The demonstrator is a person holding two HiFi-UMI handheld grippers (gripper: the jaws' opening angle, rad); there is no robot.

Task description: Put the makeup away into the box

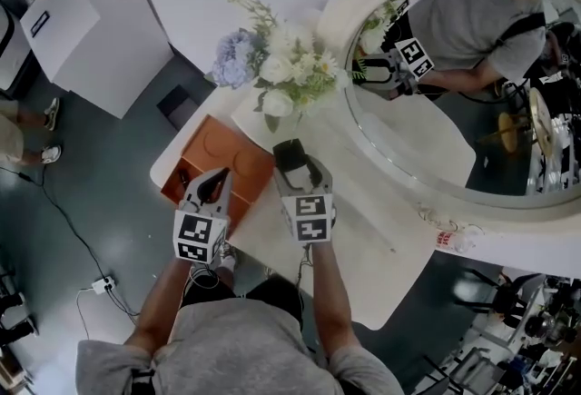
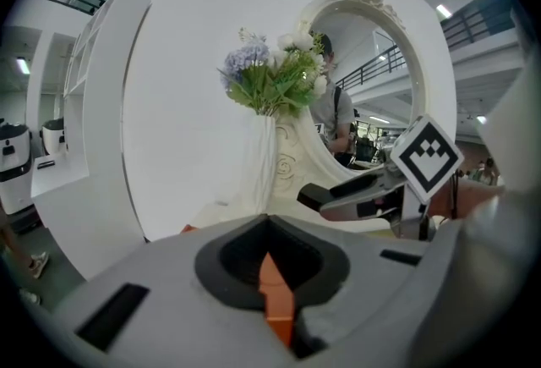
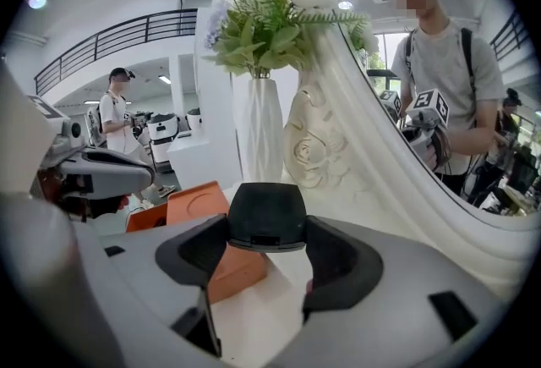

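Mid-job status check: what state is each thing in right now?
left hand-held gripper: jaws together, nothing gripped.
right hand-held gripper: shut on the black compact.
black compact: closed, held off the table.
orange box: partly open, dark interior showing near the left hand-held gripper.
flowers: upright in white vase.

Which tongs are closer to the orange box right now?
Left. The left tongs have their tips over the near edge of the orange box; the right tongs, clamped on a black compact, sit off its right side.
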